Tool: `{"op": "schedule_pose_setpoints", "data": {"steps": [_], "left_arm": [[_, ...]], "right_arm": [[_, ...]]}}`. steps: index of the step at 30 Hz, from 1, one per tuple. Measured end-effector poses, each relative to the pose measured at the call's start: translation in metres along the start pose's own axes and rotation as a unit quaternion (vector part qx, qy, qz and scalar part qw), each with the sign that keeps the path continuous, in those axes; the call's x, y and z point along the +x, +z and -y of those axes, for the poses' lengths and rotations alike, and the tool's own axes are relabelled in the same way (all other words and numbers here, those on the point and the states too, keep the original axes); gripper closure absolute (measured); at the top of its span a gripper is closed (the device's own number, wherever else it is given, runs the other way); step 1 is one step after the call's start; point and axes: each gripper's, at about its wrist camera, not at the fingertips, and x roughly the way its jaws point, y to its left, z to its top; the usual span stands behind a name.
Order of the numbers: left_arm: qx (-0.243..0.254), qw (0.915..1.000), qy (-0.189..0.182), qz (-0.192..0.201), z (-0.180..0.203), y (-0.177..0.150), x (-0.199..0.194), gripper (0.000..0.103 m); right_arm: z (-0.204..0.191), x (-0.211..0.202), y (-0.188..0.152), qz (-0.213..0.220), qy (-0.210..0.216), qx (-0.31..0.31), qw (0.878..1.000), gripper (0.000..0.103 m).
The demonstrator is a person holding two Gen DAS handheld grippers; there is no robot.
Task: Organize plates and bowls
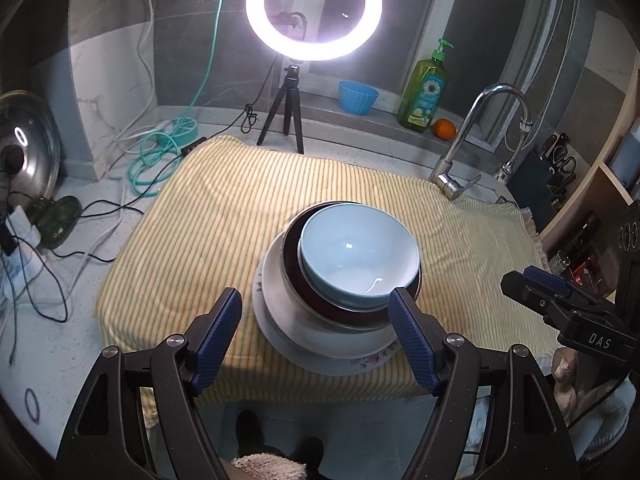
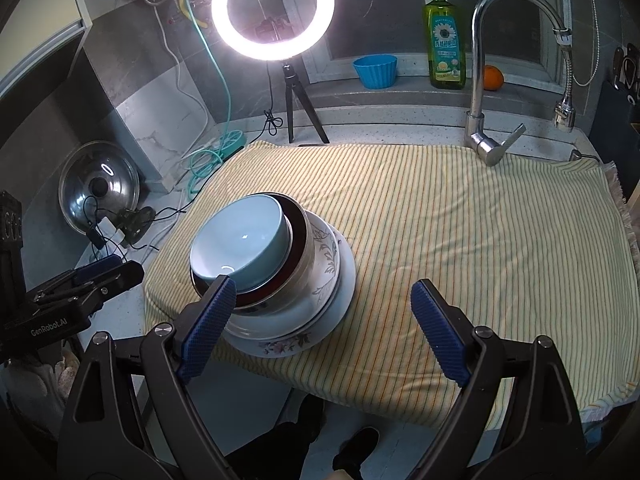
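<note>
The stack of plates and bowls (image 1: 340, 280) sits on the striped cloth (image 1: 224, 216), just ahead of the left gripper (image 1: 316, 312), whose jaws gape empty. The right gripper (image 2: 324, 300), wide open and empty, has the stack beside its left finger.

1. My finger pads (image 1: 218, 340) are dark blue, on black arms.
2. The top bowl (image 1: 358, 258) is pale blue; the bowl under it (image 1: 292, 248) is dark brown inside.
3. The bottom plate (image 2: 280, 346) is white with a flower pattern.
4. The cloth (image 2: 460, 220) is yellow with thin stripes.
5. The soap bottle (image 2: 446, 48) is green, the small tub (image 2: 376, 70) blue.
</note>
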Motion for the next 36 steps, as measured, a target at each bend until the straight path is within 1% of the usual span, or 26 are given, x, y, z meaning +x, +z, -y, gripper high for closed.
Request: {"op": "schedule_pose_setpoints", "data": {"steps": [24,36], "left_arm": [[0.007,1.0,-0.004,0.001,0.0025,0.0005,-0.0009,0.027],[0.008,1.0,-0.004,-0.001,0.0031,-0.0012,-0.0008,0.027]], "right_arm": [[-0.004,0.0011,0.0004,-0.003,0.0,0.003,1.0,0.012],[-0.005,0.0017,-0.0066,-0.005,-0.002,0.007,1.0,0.012]]}}
